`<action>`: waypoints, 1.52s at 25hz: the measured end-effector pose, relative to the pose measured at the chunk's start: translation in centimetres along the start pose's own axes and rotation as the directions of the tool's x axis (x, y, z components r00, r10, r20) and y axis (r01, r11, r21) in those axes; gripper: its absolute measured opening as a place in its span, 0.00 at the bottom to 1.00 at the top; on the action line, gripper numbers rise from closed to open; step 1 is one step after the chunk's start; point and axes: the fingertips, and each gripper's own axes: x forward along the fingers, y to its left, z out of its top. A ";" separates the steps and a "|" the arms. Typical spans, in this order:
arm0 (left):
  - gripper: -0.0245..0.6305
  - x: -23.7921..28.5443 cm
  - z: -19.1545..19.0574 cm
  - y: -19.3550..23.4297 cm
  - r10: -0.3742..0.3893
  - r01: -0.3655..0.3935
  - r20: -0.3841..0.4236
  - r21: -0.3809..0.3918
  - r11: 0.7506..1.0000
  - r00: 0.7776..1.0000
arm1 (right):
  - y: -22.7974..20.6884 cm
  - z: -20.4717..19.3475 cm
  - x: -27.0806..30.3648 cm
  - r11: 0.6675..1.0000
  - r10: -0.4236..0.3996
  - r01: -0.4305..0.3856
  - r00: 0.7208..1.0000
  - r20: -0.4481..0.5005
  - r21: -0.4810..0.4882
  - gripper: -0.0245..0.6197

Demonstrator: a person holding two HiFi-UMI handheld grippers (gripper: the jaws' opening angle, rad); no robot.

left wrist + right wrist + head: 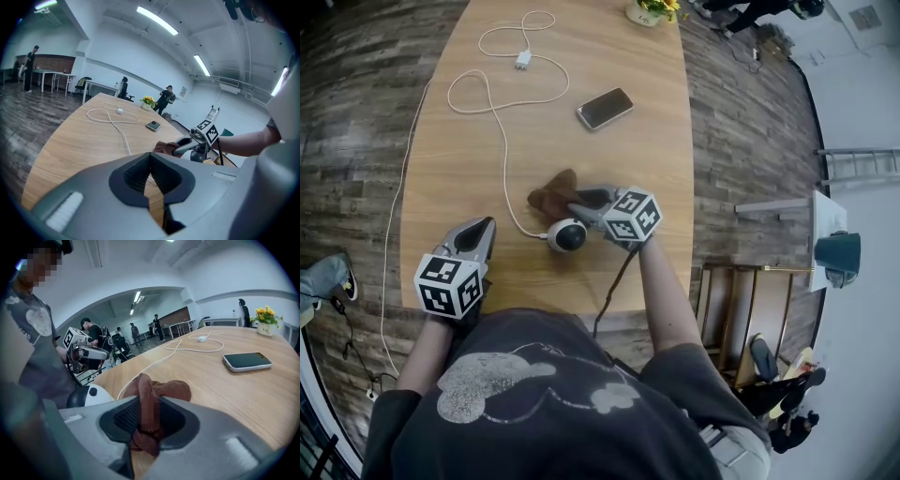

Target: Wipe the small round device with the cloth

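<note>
The small round device (567,234), white with a dark face, sits on the wooden table (469,178) near its front edge, on the end of a white cable (503,150). A brown cloth (551,194) lies bunched just behind it. My right gripper (578,200) is shut on the cloth (165,389), with a fold of it pinched between the jaws (147,413). The device (91,397) lies just to the left of those jaws. My left gripper (481,228) hovers at the table's front left, its jaws (150,159) shut with nothing between them, apart from the device (198,156).
A phone (605,108) lies face up behind the cloth. The white cable loops across the far half of the table to a plug (523,60). A flower pot (652,9) stands at the far edge. People stand in the room beyond.
</note>
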 end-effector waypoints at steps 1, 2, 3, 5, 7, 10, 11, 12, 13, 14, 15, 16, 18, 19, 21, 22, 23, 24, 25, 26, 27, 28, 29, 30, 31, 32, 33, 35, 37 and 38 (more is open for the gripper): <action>0.07 0.0 0.0 0.0 0.001 -0.001 0.001 0.001 1.000 1.000 | -0.2 -0.2 0.0 1.000 -0.016 0.016 1.000 -0.004 -0.012 0.18; 0.07 -0.1 -0.1 0.0 0.003 -0.003 0.002 0.002 1.000 1.000 | -0.4 -0.3 0.0 0.999 -0.034 0.034 0.999 -0.004 -0.023 0.18; 0.07 -0.1 -0.1 0.0 0.004 -0.004 0.002 0.003 1.000 1.000 | -0.6 -0.4 0.0 0.998 -0.053 0.053 0.999 -0.002 -0.032 0.18; 0.07 -0.1 0.0 0.0 0.006 -0.006 0.003 0.006 1.000 1.000 | -1.0 -0.5 -0.1 0.996 -0.085 0.086 0.996 0.013 -0.031 0.18; 0.07 -0.1 0.1 0.0 0.006 -0.006 0.007 0.012 1.000 1.000 | -1.4 -0.3 -0.5 0.994 -0.112 0.112 0.993 0.049 -0.001 0.18; 0.07 -0.3 0.3 -0.3 0.005 -0.005 0.018 0.029 1.000 1.000 | -1.7 0.5 -1.9 0.985 -0.174 0.170 0.977 0.125 0.043 0.18; 0.07 -0.3 0.3 -0.4 0.004 -0.005 0.021 0.035 0.999 1.000 | -1.7 0.9 -2.7 0.979 -0.201 0.195 0.967 0.156 0.058 0.18; 0.07 -0.4 0.4 -0.5 0.005 -0.006 0.025 0.041 0.999 1.000 | -1.7 1.3 -3.5 0.973 -0.231 0.221 0.954 0.189 0.073 0.18; 0.07 -0.5 0.4 -0.6 0.005 -0.007 0.030 0.048 0.999 1.000 | -1.7 1.8 -4.4 0.965 -0.261 0.247 0.939 0.224 0.088 0.18; 0.07 -0.5 0.5 -0.8 0.006 -0.008 0.036 0.057 0.998 0.999 | -1.6 2.3 -5.4 0.956 -0.291 0.273 0.921 0.260 0.102 0.18; 0.07 -0.6 0.7 -0.9 0.006 -0.009 0.043 0.066 0.998 0.999 | -1.4 2.8 -6.5 0.947 -0.320 0.299 0.900 0.296 0.115 0.18; 0.07 -0.7 0.8 -1.1 0.006 -0.010 0.051 0.074 0.997 0.999 | -1.1 3.3 -7.5 0.938 -0.348 0.324 0.878 0.330 0.126 0.18; 0.07 -1.0 1.3 -1.5 0.005 -0.010 0.070 0.082 0.997 0.998 | -0.3 4.2 -9.5 0.919 -0.395 0.366 0.831 0.391 0.148 0.18; 0.07 -1.2 1.5 -1.8 0.004 -0.011 0.082 0.084 0.996 0.997 | 0.3 4.6 -10.3 0.911 -0.412 0.382 0.810 0.418 0.156 0.18; 0.07 -1.8 1.9 -2.3 0.005 -0.015 0.107 0.089 0.996 0.994 | 1.8 5.2 -11.5 0.900 -0.431 0.404 0.775 0.462 0.162 0.18; 0.07 -2.2 2.0 -2.5 0.007 -0.018 0.119 0.092 0.996 0.993 | 2.6 5.5 -12.0 0.898 -0.434 0.410 0.761 0.482 0.161 0.18; 0.07 -2.6 2.1 -2.8 0.010 -0.023 0.130 0.096 0.995 0.992 | 3.5 5.8 -12.4 0.897 -0.434 0.412 0.748 0.502 0.161 0.18; 0.07 -3.0 2.2 -3.2 0.013 -0.027 0.140 0.099 0.995 0.990 | 4.4 6.0 -12.8 0.898 -0.430 0.410 0.736 0.523 0.161 0.18; 0.07 -3.4 2.2 -3.6 0.016 -0.031 0.150 0.100 0.994 0.989 | 5.2 6.2 -13.2 0.900 -0.423 0.405 0.726 0.543 0.160 0.18; 0.07 -4.0 2.2 -4.0 0.017 -0.033 0.158 0.100 0.994 0.987 | 6.1 6.3 -13.5 0.904 -0.414 0.397 0.717 0.560 0.159 0.18; 0.07 -4.6 2.2 -4.4 0.017 -0.034 0.166 0.099 0.995 0.986 | 6.9 6.4 -13.6 0.908 -0.404 0.388 0.711 0.576 0.158 0.18; 0.07 -5.2 2.1 -4.8 0.016 -0.034 0.173 0.097 0.995 0.985 | 7.7 6.4 -13.7 0.912 -0.395 0.377 0.704 0.590 0.160 0.18; 0.07 -5.9 2.1 -5.2 0.015 -0.032 0.179 0.095 0.995 0.984 | 8.4 6.5 -13.8 0.917 -0.386 0.364 0.697 0.605 0.165 0.18; 0.07 -6.5 2.1 -5.5 0.012 -0.029 0.183 0.094 0.995 0.983 | 9.0 6.6 -13.8 0.920 -0.379 0.350 0.687 0.620 0.175 0.18; 0.07 -7.0 2.1 -5.8 0.007 -0.026 0.186 0.096 0.995 0.983 | 9.5 6.6 -13.8 0.923 -0.375 0.334 0.675 0.635 0.190 0.18; 0.07 -7.4 2.2 -5.9 0.003 -0.022 0.186 0.100 0.995 0.983 | 9.9 6.6 -13.7 0.924 -0.375 0.321 0.664 0.647 0.207 0.18; 0.07 -7.6 2.2 -6.0 -0.002 -0.018 0.183 0.105 0.994 0.983 | 10.2 6.6 -13.5 0.923 -0.379 0.313 0.654 0.654 0.222 0.18; 0.07 -7.9 2.0 -5.8 -0.011 -0.008 0.169 0.113 0.994 0.986 | 10.8 6.2 -13.0 0.917 -0.396 0.313 0.641 0.658 0.247 0.18; 0.07 -7.8 1.6 -5.8 -0.025 0.008 0.149 0.116 0.993 0.988 | 11.5 5.5 -12.9 0.909 -0.416 0.321 0.631 0.655 0.267 0.18; 0.07 -7.7 1.5 -6.0 -0.036 0.020 0.141 0.119 0.993 0.989 | 11.7 5.1 -12.9 0.903 -0.427 0.325 0.626 0.652 0.280 0.18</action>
